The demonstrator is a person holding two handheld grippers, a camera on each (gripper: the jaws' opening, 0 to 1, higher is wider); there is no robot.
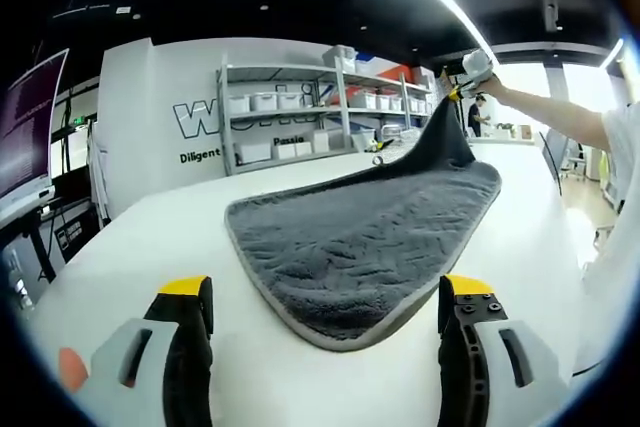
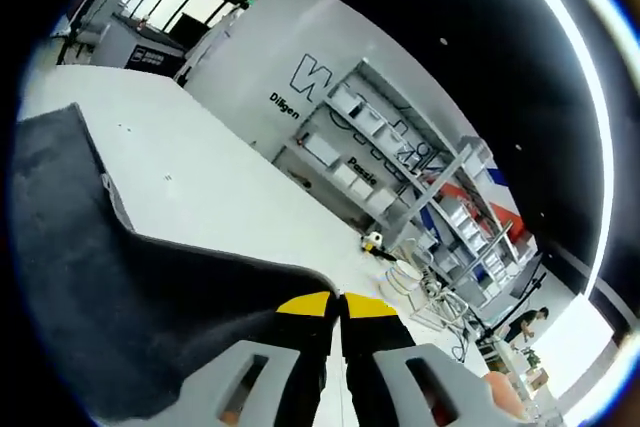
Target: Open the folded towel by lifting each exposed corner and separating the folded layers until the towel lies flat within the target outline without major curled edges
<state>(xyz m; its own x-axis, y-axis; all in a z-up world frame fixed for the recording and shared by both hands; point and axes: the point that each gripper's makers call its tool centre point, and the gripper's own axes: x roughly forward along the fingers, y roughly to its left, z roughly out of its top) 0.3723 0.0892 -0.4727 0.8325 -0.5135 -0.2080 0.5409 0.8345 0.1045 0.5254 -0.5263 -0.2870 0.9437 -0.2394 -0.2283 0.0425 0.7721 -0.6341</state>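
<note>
Ahead of the left tongs (image 1: 325, 322), whose jaws stand wide and empty, the grey towel (image 1: 350, 237) lies on the white tabletop (image 1: 150, 237), its long axis running away toward the far corner — there the right tongs (image 1: 462, 87) pinch it and lift it. The right gripper view shows what the left cannot (the clamp itself): right tongs (image 2: 338, 322) closed on the towel (image 2: 90, 277) edge.

— Where's the towel (image 1: 350, 237)?
— On the table (image 1: 150, 247), ahead of my left gripper (image 1: 325, 332), between its jaws. Far corner raised in my right gripper (image 1: 470, 72).
— Behind it?
— Shelving (image 1: 320, 112) against the wall (image 1: 140, 117), beyond the table's far edge.
</note>
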